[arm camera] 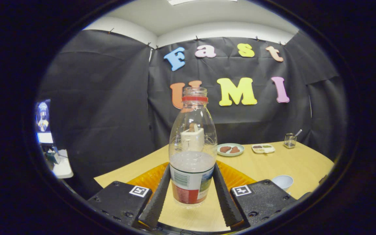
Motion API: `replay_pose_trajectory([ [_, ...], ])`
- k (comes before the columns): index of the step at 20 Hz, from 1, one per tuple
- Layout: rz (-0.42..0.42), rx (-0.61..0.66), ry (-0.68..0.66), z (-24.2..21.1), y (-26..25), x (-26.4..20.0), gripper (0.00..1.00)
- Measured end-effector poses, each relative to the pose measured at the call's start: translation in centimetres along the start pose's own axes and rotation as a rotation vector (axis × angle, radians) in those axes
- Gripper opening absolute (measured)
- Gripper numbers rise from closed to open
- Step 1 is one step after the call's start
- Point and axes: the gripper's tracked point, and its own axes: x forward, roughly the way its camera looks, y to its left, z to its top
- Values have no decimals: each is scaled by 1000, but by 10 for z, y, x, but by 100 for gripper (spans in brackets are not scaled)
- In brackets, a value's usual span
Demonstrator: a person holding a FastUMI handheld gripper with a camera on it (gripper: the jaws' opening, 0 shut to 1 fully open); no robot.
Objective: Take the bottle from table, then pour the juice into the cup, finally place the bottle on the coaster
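Bottle [193, 153] dead centre between the fingers [191, 192], upright, and both fingers are pressed against its labelled lower body, one on each side, so it's a firm pinch! The neck with its red ring points straight up, the mouth looks open, and pale juice fills the lower part, roughly to the top of the label. Whether the bottle's base sits on the worktop [273, 163] or hangs just above it, I can't tell.

Now, where are we in the job? The cup [282, 181], a pale one, stands to the right of the bottle and a little nearer the camera; its inside is too small to read, so juice in it or not is anyone's guess. An orange ribbed mat [148, 179] lies just behind the bottle, spreading to either side, quite possibly the coaster. So this grip fits two stories: a bottle being carried off to pour, or one arriving at the coaster after pouring.

Surroundings: a light wood worktop, with a small cream box behind the bottle, a plate [230, 149] and a divided tray [263, 148] farther back to its right, and a small wire holder [289, 140] beyond those. Black cloth walls all round.
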Motion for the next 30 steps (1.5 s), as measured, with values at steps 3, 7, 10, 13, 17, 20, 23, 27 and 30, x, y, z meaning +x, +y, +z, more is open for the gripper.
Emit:
replay_pose_trajectory([
  [3, 61, 167, 17, 3, 2, -14, 78],
  [7, 88, 297, 39, -3, -14, -28, 77],
  [10, 88, 425, 52, -11, -30, -28, 77],
  [13, 97, 586, 53, -13, -42, -27, 76],
  [17, 65, 782, 50, -20, -63, -24, 76],
  [20, 68, 919, 34, -20, -69, -29, 76],
  [23, 64, 1025, 24, -19, -68, -21, 76],
  [27, 57, 1119, 12, -18, -65, -17, 76],
  [30, 56, 1164, 11, -16, -62, -11, 76],
])
